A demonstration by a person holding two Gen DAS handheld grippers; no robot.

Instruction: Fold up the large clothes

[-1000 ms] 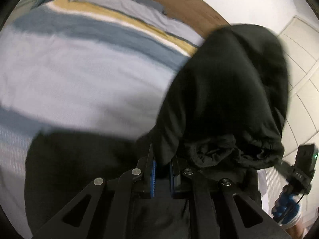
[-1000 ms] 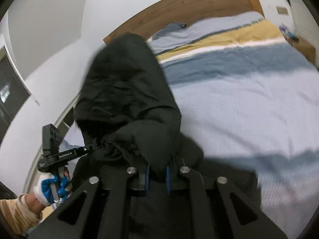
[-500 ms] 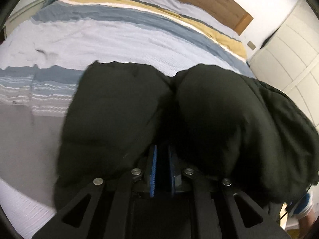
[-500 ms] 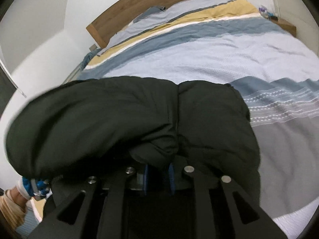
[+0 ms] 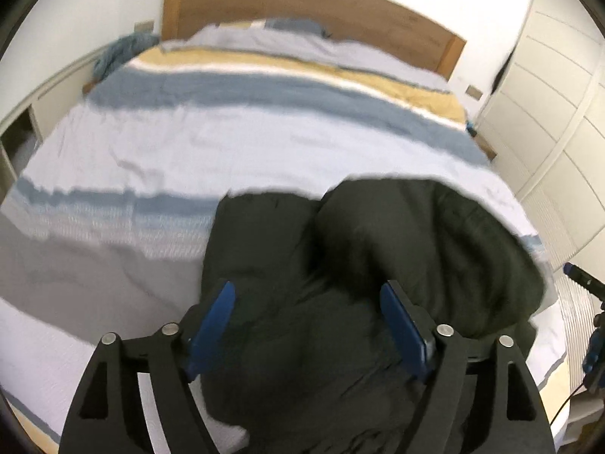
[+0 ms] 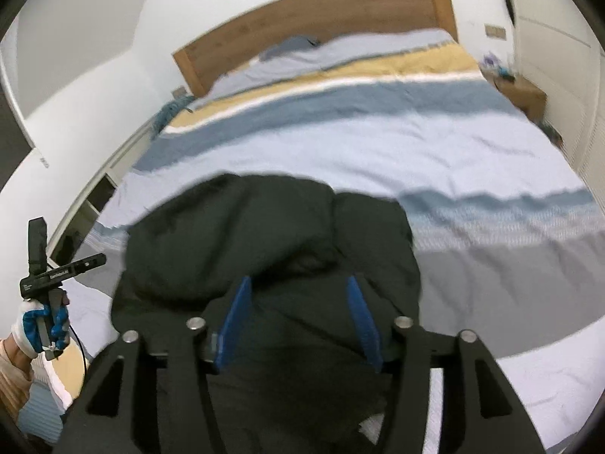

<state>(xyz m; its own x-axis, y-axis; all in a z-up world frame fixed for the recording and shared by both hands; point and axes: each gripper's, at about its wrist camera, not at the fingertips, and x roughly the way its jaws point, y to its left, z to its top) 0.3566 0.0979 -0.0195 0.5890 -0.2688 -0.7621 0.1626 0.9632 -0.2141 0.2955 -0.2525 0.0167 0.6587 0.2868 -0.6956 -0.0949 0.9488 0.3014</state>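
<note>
A large black padded garment (image 5: 340, 265) lies folded over in a bulky heap on the near end of the striped bed; it also shows in the right wrist view (image 6: 272, 242). My left gripper (image 5: 308, 291) is open, its blue pads spread above the garment's near edge, holding nothing. My right gripper (image 6: 297, 285) is open too, just above the garment's near part. The left gripper's handle, held in a gloved hand (image 6: 41, 321), shows at the left edge of the right wrist view.
The bed cover (image 5: 227, 143) has blue, yellow, white and grey stripes. A wooden headboard (image 5: 302, 3) stands at the far end. White wardrobe doors (image 5: 548, 106) are on the right, a bedside table (image 6: 525, 94) with small items beside the bed.
Both grippers were shut on the black garment, swinging it up and over onto the bed. Now both have opened and let go, and the garment rests on the bed.
</note>
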